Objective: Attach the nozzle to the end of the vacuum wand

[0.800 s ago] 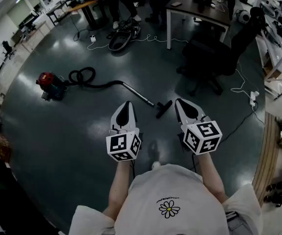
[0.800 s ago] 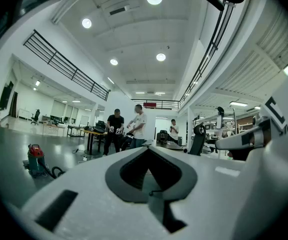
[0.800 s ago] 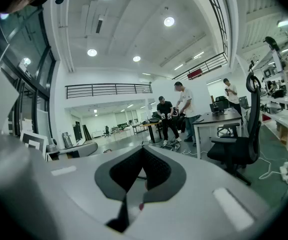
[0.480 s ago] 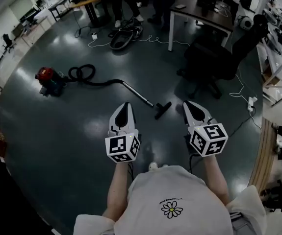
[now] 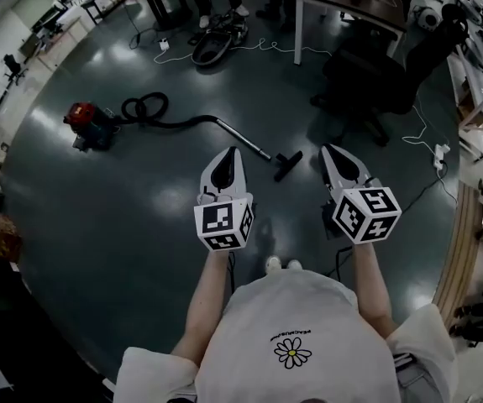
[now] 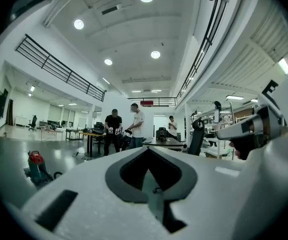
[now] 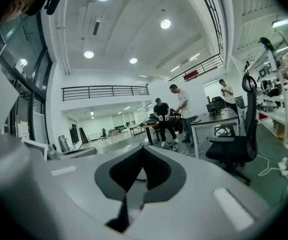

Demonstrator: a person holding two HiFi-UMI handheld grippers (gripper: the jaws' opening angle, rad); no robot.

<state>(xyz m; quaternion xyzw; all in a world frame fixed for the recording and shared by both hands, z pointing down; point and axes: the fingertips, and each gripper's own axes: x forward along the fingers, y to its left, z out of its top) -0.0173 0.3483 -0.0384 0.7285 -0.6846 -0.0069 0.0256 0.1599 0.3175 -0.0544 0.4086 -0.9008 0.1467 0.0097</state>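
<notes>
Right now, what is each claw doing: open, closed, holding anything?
The white left claw: closed, holding nothing.
The white right claw: closed, holding nothing.

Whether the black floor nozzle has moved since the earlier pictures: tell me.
No. The black floor nozzle lies just as before, right of the tip of the silver vacuum wand, unattached; only the head view itself has shifted.
</notes>
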